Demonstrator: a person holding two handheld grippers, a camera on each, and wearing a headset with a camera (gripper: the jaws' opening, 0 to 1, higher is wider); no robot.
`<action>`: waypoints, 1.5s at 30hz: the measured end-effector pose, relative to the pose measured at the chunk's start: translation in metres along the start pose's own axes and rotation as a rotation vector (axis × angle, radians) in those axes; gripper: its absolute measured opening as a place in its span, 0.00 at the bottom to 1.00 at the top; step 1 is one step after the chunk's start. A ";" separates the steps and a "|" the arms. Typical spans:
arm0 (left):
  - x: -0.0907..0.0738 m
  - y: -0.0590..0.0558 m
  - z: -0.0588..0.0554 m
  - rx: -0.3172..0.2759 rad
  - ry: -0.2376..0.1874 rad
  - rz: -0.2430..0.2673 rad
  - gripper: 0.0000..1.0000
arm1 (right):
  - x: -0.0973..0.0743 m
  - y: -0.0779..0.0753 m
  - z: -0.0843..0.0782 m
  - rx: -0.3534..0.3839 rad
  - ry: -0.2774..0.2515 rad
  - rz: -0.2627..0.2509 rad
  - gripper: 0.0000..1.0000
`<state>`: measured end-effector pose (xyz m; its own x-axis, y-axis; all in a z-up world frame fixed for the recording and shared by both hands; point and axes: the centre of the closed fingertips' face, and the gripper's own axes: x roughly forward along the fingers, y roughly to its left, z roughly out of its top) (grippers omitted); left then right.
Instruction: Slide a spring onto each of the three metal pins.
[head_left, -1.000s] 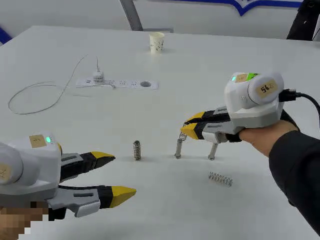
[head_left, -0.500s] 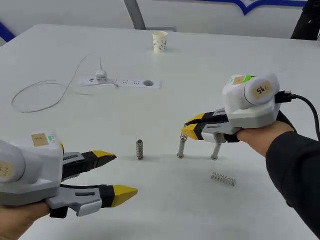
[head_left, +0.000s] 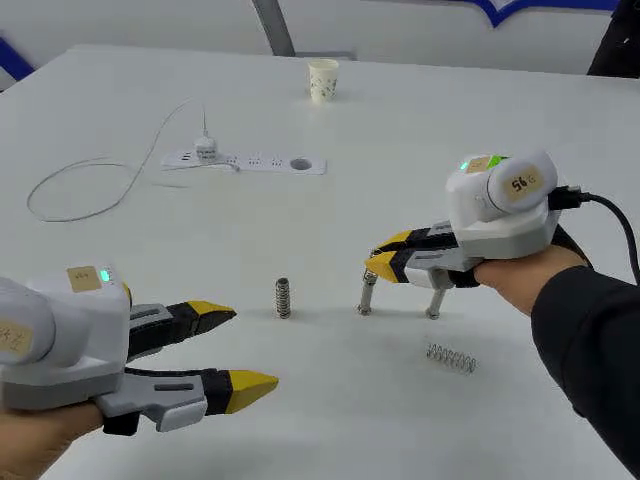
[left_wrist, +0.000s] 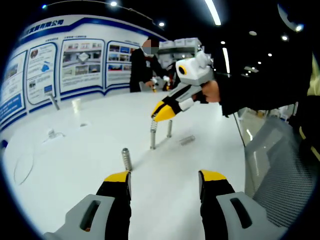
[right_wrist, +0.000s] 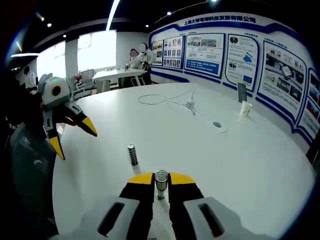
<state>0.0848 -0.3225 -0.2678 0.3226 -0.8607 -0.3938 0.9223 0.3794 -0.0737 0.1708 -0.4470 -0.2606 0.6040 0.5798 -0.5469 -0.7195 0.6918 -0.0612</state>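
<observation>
Lowering slightly over the last second, right gripper (head_left: 378, 263) clenched on small coiled steel spring (right_wrist: 160, 180), now threading middle upright metal pin (head_left: 366, 298); left gripper (head_left: 255, 348) released, idle; last spring (head_left: 449, 357) loose on white desk (head_left: 400, 150).

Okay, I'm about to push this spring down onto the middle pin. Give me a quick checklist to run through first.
1. Right tongs gripping the spring: ok, shut on it.
2. Spring threaded over the tip of the middle pin: cannot tell, the tongs hide the pin's top.
3. Left pin loaded: ok, a coil sits on it.
4. Right pin loaded: not ok, it is bare.
5. Spare spring available: ok, it lies loose near the right pin.
6. Left tongs out of the way: ok, open and well apart from all three pins.
</observation>
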 end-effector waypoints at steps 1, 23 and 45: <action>0.000 0.000 0.000 -0.001 0.000 0.000 0.55 | 0.001 0.000 -0.001 0.001 0.001 0.001 0.12; 0.002 -0.001 -0.001 -0.004 0.003 -0.005 0.55 | 0.016 0.006 -0.021 0.033 0.049 0.013 0.12; 0.002 -0.001 -0.001 -0.002 0.005 -0.006 0.55 | 0.024 0.007 -0.035 0.029 0.100 0.009 0.12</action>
<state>0.0846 -0.3246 -0.2696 0.3160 -0.8612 -0.3981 0.9238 0.3748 -0.0776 0.1685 -0.4430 -0.3036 0.5590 0.5415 -0.6279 -0.7139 0.6995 -0.0323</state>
